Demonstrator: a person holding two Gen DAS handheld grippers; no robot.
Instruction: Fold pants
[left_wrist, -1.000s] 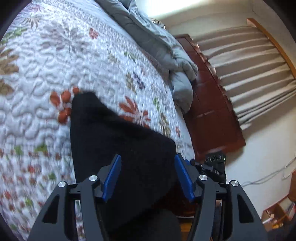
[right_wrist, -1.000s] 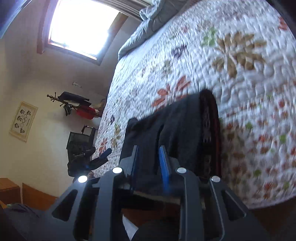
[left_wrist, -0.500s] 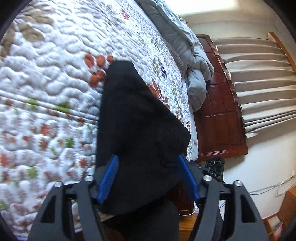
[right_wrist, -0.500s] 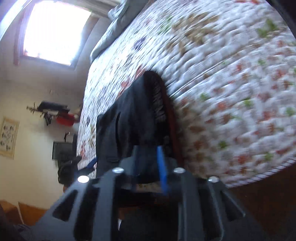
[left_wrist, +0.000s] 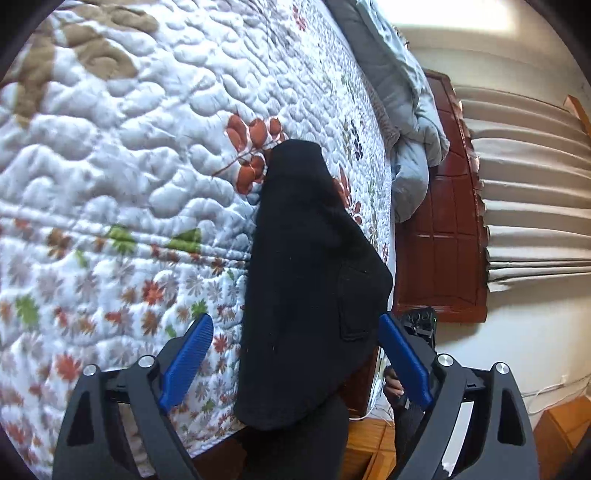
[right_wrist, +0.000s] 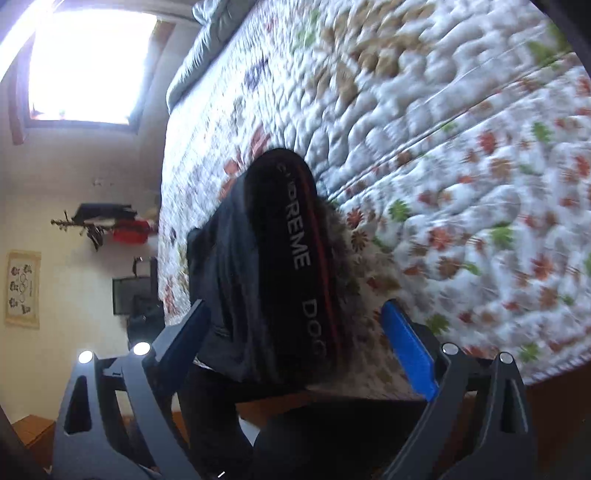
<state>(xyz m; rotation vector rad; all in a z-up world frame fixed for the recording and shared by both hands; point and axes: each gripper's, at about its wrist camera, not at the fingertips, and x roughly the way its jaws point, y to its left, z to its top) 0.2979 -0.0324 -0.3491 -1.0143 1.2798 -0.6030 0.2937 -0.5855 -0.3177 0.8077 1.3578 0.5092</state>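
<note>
The black pants (left_wrist: 306, 280) lie folded on the floral quilt (left_wrist: 110, 184), hanging over the bed's near edge. In the right wrist view the pants (right_wrist: 258, 266) show a black waistband with white lettering and a red stripe. My left gripper (left_wrist: 295, 362) is open, its blue pads on either side of the pants' lower end and apart from the cloth. My right gripper (right_wrist: 295, 343) is open too, with the waistband end between its spread jaws and not gripped.
A grey-blue duvet (left_wrist: 402, 122) is bunched at the head of the bed by a dark wooden headboard (left_wrist: 450, 221) and curtains. The right wrist view shows a bright window (right_wrist: 85, 59), a coat rack (right_wrist: 103, 225) and wooden floor below the bed edge.
My right gripper was shut on the pants' waistband end; it has opened and let go. The left gripper stayed open. Both views have drawn back toward the bed's edge.
</note>
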